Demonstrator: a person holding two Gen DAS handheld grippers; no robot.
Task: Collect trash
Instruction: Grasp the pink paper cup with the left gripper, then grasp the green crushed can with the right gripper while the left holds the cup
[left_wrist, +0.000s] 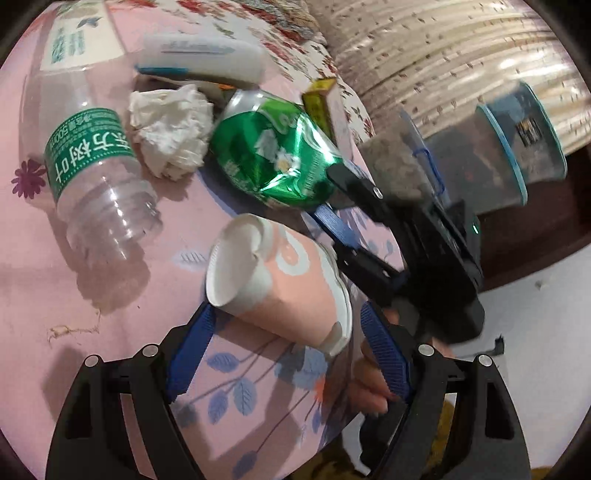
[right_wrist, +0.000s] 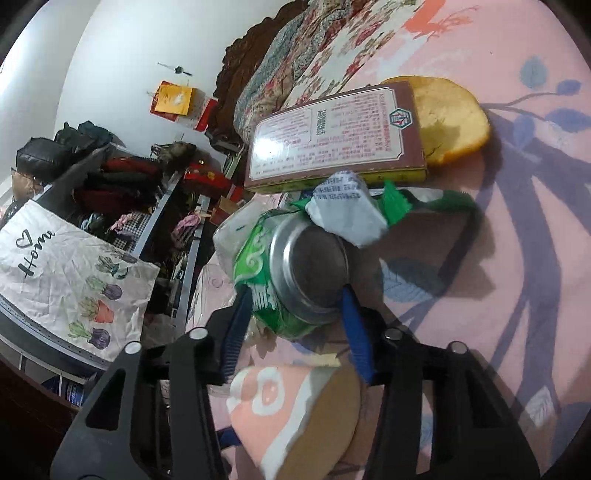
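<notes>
A crushed pink paper cup (left_wrist: 280, 280) lies on its side on the pink bedspread (left_wrist: 92, 266), between the blue pads of my open left gripper (left_wrist: 288, 325); the pads flank it without clear contact. A crushed green can (left_wrist: 273, 155) lies just beyond it. My right gripper (right_wrist: 295, 299) has its blue fingers on both sides of the can's (right_wrist: 295, 273) base and looks shut on it; it also shows in the left wrist view (left_wrist: 334, 221). The pink cup (right_wrist: 291, 413) lies below the right gripper.
An empty plastic bottle (left_wrist: 81, 162), a crumpled tissue (left_wrist: 170, 129) and a white tube (left_wrist: 203, 55) lie nearby. A brown box (right_wrist: 336, 136), orange peel (right_wrist: 450, 118) and a white-green wrapper (right_wrist: 354, 210) lie beyond the can. The bed edge drops to an open drawer (right_wrist: 147, 221).
</notes>
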